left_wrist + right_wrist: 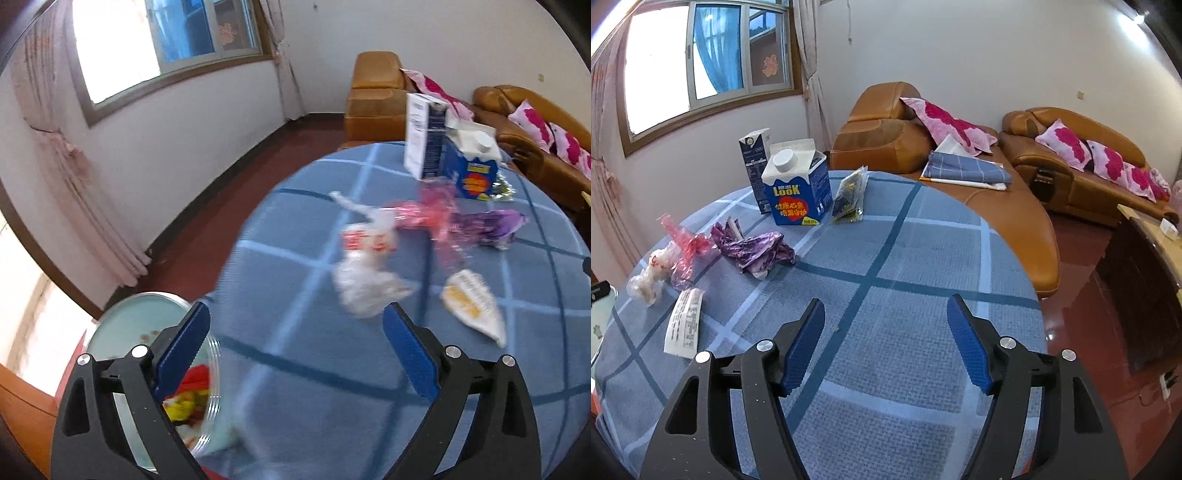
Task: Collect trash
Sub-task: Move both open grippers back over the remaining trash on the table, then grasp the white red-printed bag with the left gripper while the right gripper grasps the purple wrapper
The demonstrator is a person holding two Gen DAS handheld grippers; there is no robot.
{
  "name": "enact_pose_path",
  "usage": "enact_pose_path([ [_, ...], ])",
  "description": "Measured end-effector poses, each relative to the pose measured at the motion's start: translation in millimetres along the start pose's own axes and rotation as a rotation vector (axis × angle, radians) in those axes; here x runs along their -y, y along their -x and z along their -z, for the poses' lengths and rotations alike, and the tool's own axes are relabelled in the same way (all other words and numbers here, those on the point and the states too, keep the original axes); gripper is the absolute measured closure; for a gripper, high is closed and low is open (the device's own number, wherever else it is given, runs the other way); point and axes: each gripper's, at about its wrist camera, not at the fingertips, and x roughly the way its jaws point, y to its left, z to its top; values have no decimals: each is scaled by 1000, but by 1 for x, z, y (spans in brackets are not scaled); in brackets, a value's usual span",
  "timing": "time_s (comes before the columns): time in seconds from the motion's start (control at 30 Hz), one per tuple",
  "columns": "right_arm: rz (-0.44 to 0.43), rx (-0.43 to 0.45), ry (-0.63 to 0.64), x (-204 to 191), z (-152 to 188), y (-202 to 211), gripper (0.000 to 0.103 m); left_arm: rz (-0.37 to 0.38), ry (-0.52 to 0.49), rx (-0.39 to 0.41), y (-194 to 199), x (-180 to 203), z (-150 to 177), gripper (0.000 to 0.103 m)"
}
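Note:
My left gripper (pixel 295 308) is open wide with nothing between its fingers, over the near left of the blue checked table (pixel 314 369). Beside its left finger, off the table's edge, stands a bin (pixel 122 325) holding red and yellow wrappers (pixel 192 391). Ahead lie crumpled white plastic (pixel 362 284), a white-and-yellow wrapper (pixel 472 302), a pink wrapper (pixel 424 214) and a purple wrapper (pixel 495 225). My right gripper (pixel 886 301) is open and empty above bare cloth. Left of it lie the white wrapper (pixel 685 325) and purple wrapper (pixel 753 251). A blue carton (pixel 798 188) stands further back.
A tall dark carton (pixel 755 162) and a dark foil packet (pixel 849 195) stand by the blue carton. Brown sofas (pixel 886 144) with pink pillows sit behind the table. A dark cabinet (pixel 1137 295) stands on the red floor to the right.

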Motion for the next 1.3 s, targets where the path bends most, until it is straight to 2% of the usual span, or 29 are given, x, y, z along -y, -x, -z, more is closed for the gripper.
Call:
enact_pose_path([
  [0.2,-12,-7,-29,0,-5,-4,35,-14,26,-47,-36,23,-10,11],
  [0.27,-21,-2,-42,-3,-11,-6,35,-31,26,-66,-48,22,-10,16],
  [0.3,-28,-2,-47,-6,-15,-8,35,-22,31,-79,-53,19,-10,31],
  [0.33,-41,-1,-51,-11,-21,-12,35,-13,34,-95,-58,16,-10,41],
  [0.37,-51,-1,-52,-17,-26,-15,35,8,39,-116,-63,10,-8,55],
  [0.4,-60,-2,-53,-21,-30,-18,35,26,37,-125,-65,6,-8,74],
  [0.47,-92,-17,-57,-36,-42,-32,35,58,24,-136,-67,-1,-6,93],
  [0.57,-124,-44,-59,-56,-54,-52,35,84,11,-130,-64,-11,-4,101],
  [0.63,-127,-56,-58,-64,-57,-61,35,86,13,-120,-57,-18,-2,101],
  [0.67,-123,-56,-57,-66,-57,-63,35,89,9,-110,-51,-21,-1,97],
  [0.73,-115,-63,-56,-67,-53,-67,35,74,18,-77,-37,-28,0,78],
  [0.77,-111,-67,-62,-65,-51,-67,35,65,27,-60,-32,-32,-1,55],
  [0.8,-108,-68,-69,-64,-50,-68,35,57,38,-46,-28,-35,-2,49],
  [0.87,-86,-54,-85,-57,-48,-66,35,62,59,-29,-24,-39,-7,49],
  [1.0,-52,-32,-121,-42,-47,-64,35,54,123,-6,-25,-35,-19,37],
  [1.17,-53,-27,-127,-34,-47,-62,34,43,151,-13,-55,-21,-36,38],
  [1.2,-58,-30,-127,-34,-47,-63,35,34,158,-15,-64,-21,-38,47],
  [1.23,-61,-32,-127,-35,-47,-63,35,57,174,-38,-75,-23,-40,60],
  [1.27,-66,-35,-125,-37,-47,-64,34,88,180,-60,-82,-24,-41,80],
  [1.3,-72,-36,-122,-38,-48,-65,35,102,179,-72,-87,-25,-40,85],
])
